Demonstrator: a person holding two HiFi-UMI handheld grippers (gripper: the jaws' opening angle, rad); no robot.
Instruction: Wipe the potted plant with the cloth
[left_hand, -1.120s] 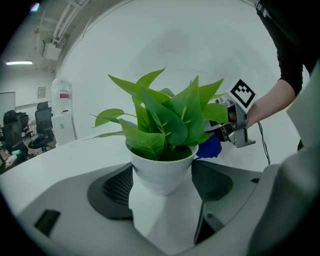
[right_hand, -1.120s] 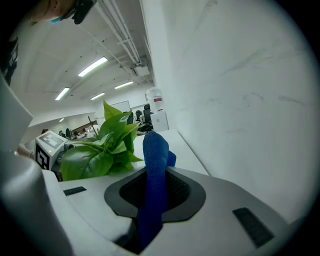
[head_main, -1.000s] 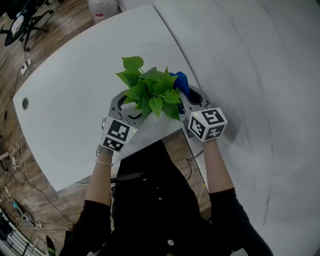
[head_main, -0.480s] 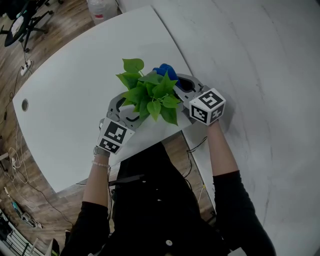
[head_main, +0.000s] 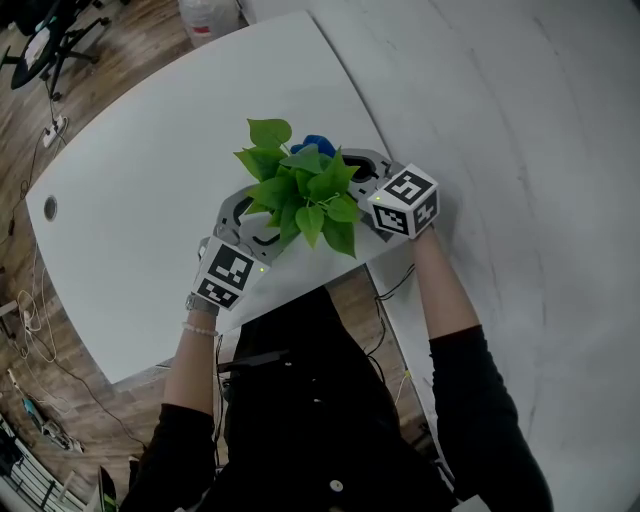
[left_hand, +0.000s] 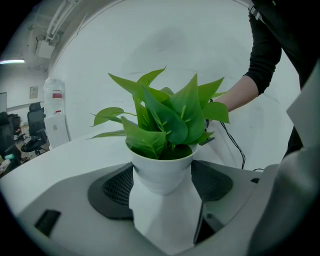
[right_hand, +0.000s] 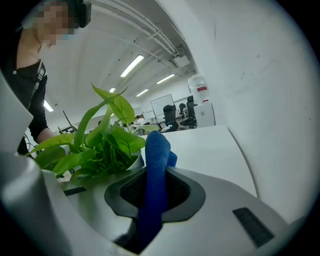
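A small potted plant (head_main: 303, 192) with broad green leaves stands near the front edge of the white table (head_main: 150, 180). Its white pot (left_hand: 161, 172) sits clamped between the jaws of my left gripper (left_hand: 162, 200), which is shut on it. My right gripper (right_hand: 150, 200) is shut on a folded blue cloth (right_hand: 154, 170). In the head view the blue cloth (head_main: 316, 144) shows just behind the leaves, at the plant's far right side, and touches the foliage (right_hand: 95, 147). The right gripper (head_main: 355, 170) comes in from the right of the plant.
A grey-white wall or panel (head_main: 520, 150) runs along the table's right side. A round cable hole (head_main: 50, 207) lies at the table's left. A dark cable (left_hand: 235, 150) hangs off the table edge. Office chairs (head_main: 40, 45) stand on the wooden floor beyond.
My right gripper with the blue cloth has moved left and away, from the plant's right side round to behind its leaves. The left gripper has kept the pot still.
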